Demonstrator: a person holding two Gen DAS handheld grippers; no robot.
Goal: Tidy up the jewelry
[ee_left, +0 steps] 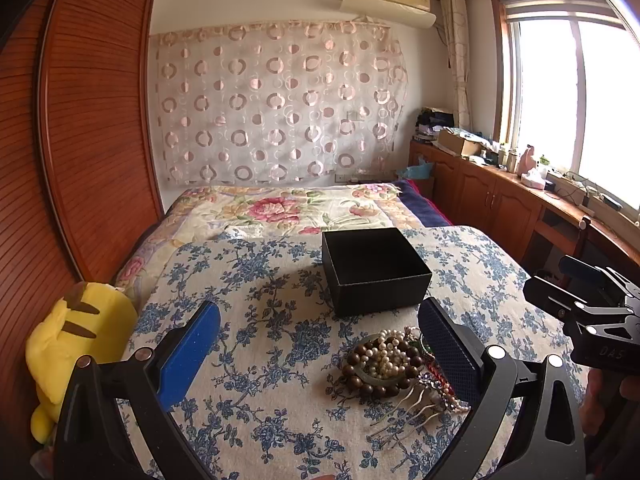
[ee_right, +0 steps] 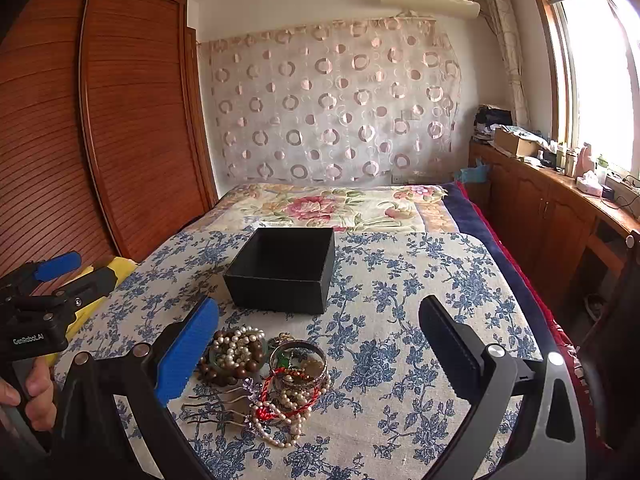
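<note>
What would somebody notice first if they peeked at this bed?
Probably the tangled jewelry pile of pearl strands, brown beads, bangles and a red cord, lying on the blue-flowered cloth near the camera. Just behind it sits an open black box, which looks empty. A bright yellow plush toy lies at the bed's left edge, beside the wooden wardrobe.

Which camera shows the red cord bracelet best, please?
The right wrist view. There the red cord bracelet lies in full view at the near side of the jewelry pile, looped over pearls. In the left wrist view the left gripper's right finger hides nearly all of it; only a red sliver shows.
</note>
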